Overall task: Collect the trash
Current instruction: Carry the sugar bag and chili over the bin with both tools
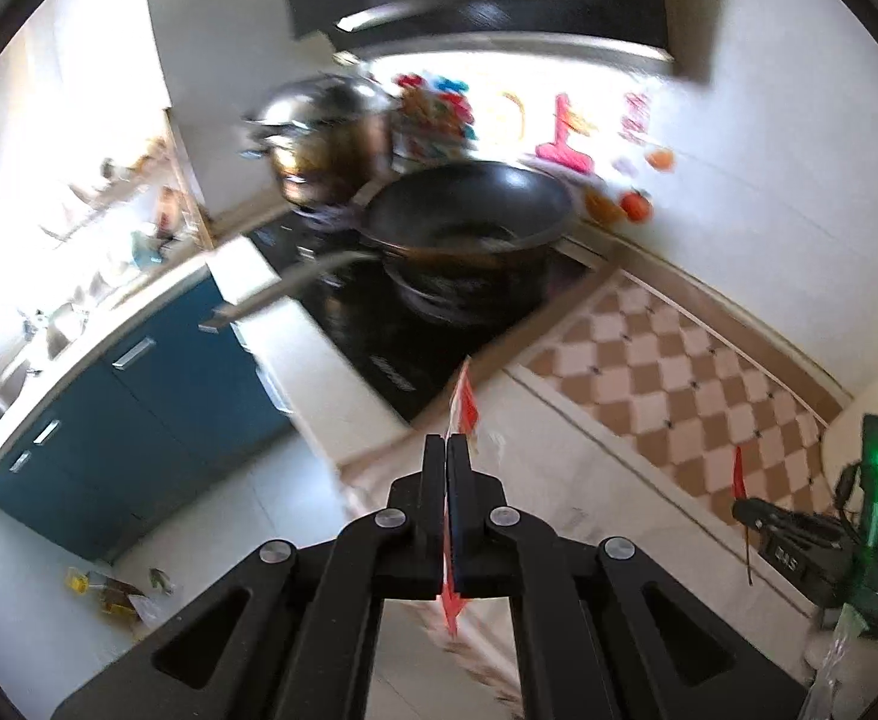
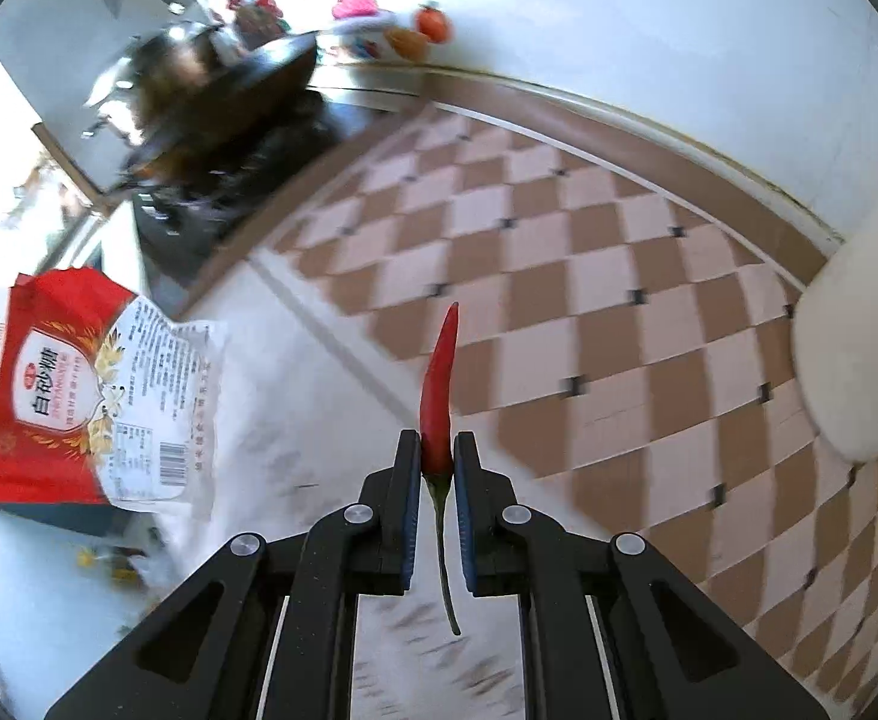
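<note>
Chili [image 2: 439,396] pinched in right jaws, sugar bag [image 2: 72,384] clamped edge-on in left jaws, both angled downward

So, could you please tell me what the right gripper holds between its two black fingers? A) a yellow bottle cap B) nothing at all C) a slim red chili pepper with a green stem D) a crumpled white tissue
C: the right gripper is shut on the slim red chili pepper, tip pointing forward, green stem trailing back between the fingers.
</note>
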Demonstrator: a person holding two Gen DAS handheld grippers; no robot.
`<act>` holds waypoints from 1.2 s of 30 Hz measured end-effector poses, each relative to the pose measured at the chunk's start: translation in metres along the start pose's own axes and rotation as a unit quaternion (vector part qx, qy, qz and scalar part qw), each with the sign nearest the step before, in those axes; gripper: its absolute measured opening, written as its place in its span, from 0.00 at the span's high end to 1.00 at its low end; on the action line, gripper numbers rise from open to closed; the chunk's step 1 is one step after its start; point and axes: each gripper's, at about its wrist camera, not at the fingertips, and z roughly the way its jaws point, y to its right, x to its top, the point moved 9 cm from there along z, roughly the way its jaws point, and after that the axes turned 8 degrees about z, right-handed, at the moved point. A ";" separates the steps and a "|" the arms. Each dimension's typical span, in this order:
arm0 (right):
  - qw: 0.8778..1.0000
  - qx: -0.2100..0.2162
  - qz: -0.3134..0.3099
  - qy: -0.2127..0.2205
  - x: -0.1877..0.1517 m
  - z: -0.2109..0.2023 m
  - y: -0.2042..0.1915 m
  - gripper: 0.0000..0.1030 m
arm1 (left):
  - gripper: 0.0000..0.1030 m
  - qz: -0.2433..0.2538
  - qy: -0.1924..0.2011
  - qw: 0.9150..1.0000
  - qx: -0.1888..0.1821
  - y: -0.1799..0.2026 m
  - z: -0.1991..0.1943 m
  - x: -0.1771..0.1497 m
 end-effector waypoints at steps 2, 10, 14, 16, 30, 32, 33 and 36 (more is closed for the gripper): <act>1.000 0.017 -0.004 0.000 -0.009 -0.008 -0.026 0.89 | 1.00 -0.012 0.007 1.000 0.013 -0.034 -0.011 -0.004; 0.995 0.075 -0.064 -0.014 -0.069 -0.025 -0.174 0.89 | 1.00 -0.075 0.006 0.996 0.051 -0.169 -0.035 -0.062; 0.990 0.094 -0.101 -0.027 -0.109 -0.019 -0.251 0.89 | 1.00 -0.105 -0.016 0.992 0.067 -0.227 -0.029 -0.110; 0.987 0.101 -0.116 -0.038 -0.130 -0.012 -0.281 0.89 | 1.00 -0.122 -0.036 0.989 0.071 -0.258 -0.018 -0.142; 0.950 0.096 -0.235 -0.183 -0.334 0.196 -0.427 0.89 | 1.00 -0.239 -0.195 0.948 0.084 -0.366 0.179 -0.386; 0.944 0.090 -0.245 -0.200 -0.356 0.237 -0.430 0.89 | 1.00 -0.259 -0.213 0.939 0.081 -0.370 0.223 -0.425; 0.942 0.088 -0.249 -0.207 -0.367 0.258 -0.430 0.89 | 1.00 -0.270 -0.219 0.935 0.076 -0.372 0.242 -0.440; 0.934 0.081 -0.261 -0.228 -0.397 0.328 -0.425 0.89 | 1.00 -0.291 -0.239 0.924 0.073 -0.372 0.305 -0.488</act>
